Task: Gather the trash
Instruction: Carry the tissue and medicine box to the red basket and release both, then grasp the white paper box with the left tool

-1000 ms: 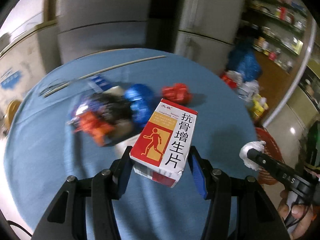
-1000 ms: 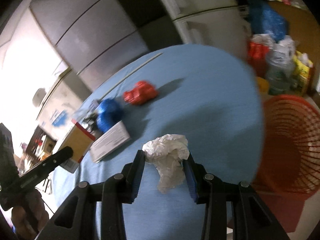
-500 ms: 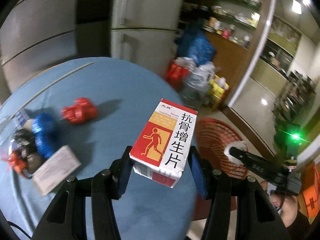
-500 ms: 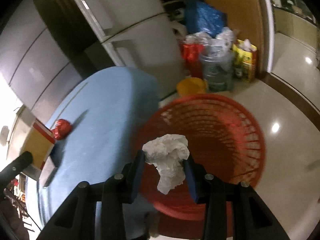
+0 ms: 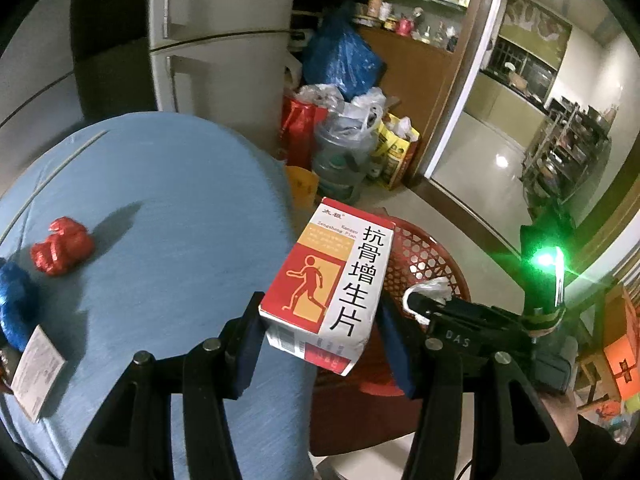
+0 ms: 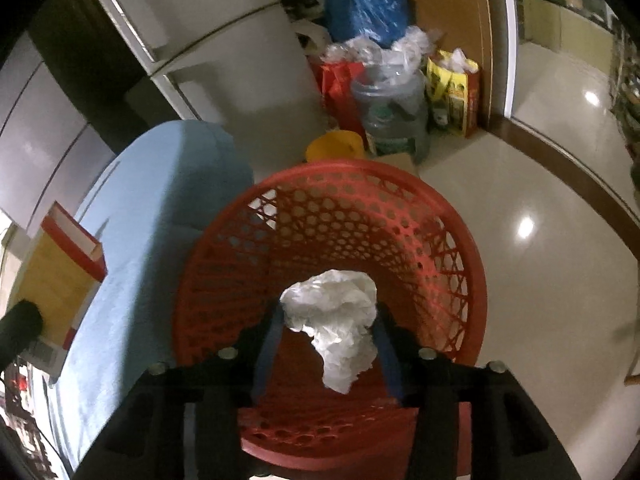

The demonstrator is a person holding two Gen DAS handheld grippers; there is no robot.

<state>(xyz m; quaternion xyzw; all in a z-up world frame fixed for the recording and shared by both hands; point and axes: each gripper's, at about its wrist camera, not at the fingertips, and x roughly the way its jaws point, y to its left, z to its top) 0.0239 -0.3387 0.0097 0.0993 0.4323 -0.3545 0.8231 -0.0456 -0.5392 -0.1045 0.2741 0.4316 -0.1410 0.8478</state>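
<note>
My left gripper point(image 5: 320, 320) is shut on a red, white and orange medicine box point(image 5: 332, 284) and holds it in the air over the table's right edge, beside the red mesh basket point(image 5: 424, 256). My right gripper point(image 6: 326, 320) is shut on a crumpled white tissue point(image 6: 336, 320) and holds it right above the open red basket point(image 6: 332, 220). The medicine box also shows at the left of the right wrist view point(image 6: 60, 272). The right gripper with the tissue shows in the left wrist view point(image 5: 424, 296).
The round table with a blue cloth point(image 5: 160, 208) bears a red crumpled wrapper point(image 5: 60, 244), a blue crumpled wrapper point(image 5: 14, 304) and a paper slip point(image 5: 38, 372). Behind the basket stand a fridge point(image 6: 224, 60), bags, a water jug point(image 6: 396, 112) and a yellow bowl point(image 6: 336, 146).
Both grippers have swung right, away from the table's middle. The tissue went from above the table to above the basket. The medicine box now hangs at the table's edge.
</note>
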